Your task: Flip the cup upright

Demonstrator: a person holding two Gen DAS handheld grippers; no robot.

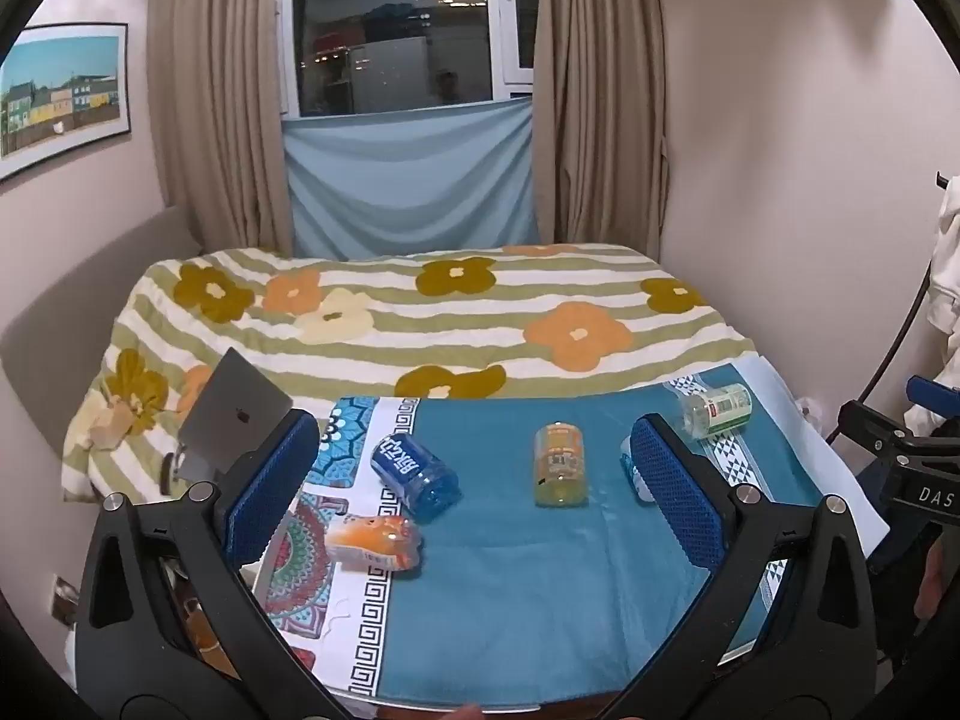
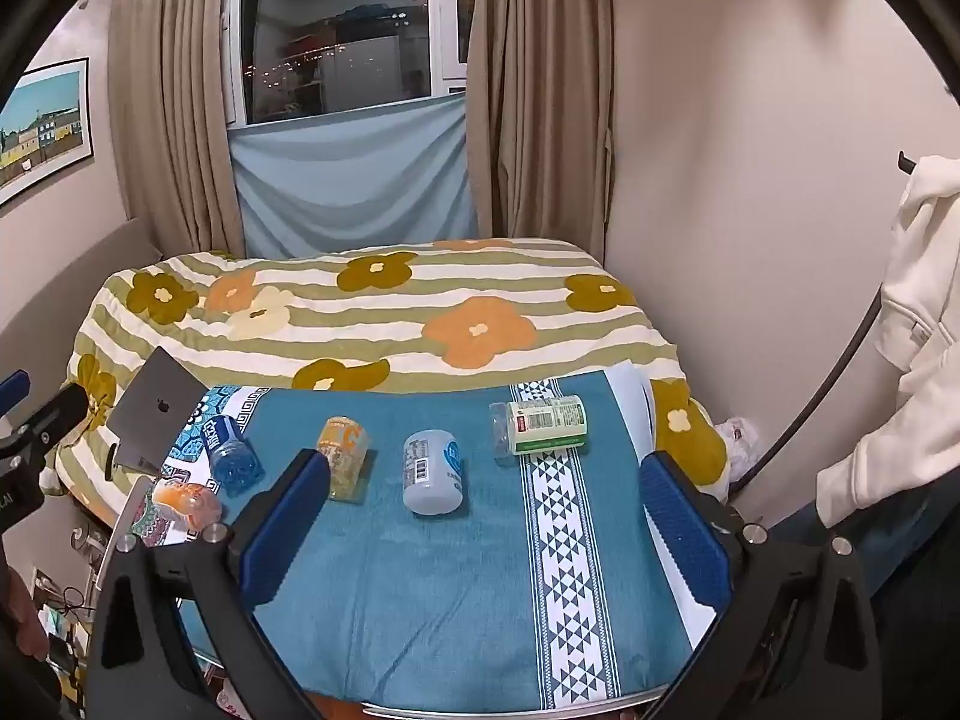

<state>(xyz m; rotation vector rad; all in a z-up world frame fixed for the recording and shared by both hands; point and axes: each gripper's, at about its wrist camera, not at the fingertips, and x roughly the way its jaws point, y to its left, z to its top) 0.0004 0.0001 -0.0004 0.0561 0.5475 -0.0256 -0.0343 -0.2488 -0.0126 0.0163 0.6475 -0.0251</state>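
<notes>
Nearest, left gripper (image 1: 474,498) and right gripper (image 2: 486,516), both spread wide with blue pads holding nothing, hovering above a teal patterned cloth (image 2: 456,612). On the cloth, five cups all lying on their sides and apart: orange squat cup (image 1: 375,542) nearest left, blue cup (image 1: 415,476), yellow-orange cup (image 1: 559,465), pale grey-blue cup (image 2: 432,471), green-labelled clear cup (image 2: 540,423) farthest right. Beyond, a grey laptop (image 1: 231,414) on a flowered striped blanket (image 1: 420,312), then beige curtains (image 1: 600,90) around a dark window (image 1: 396,24).

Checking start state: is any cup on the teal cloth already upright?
No, all five cups lie on their sides on the teal cloth, such as the grey cup and the green-label cup.
</notes>
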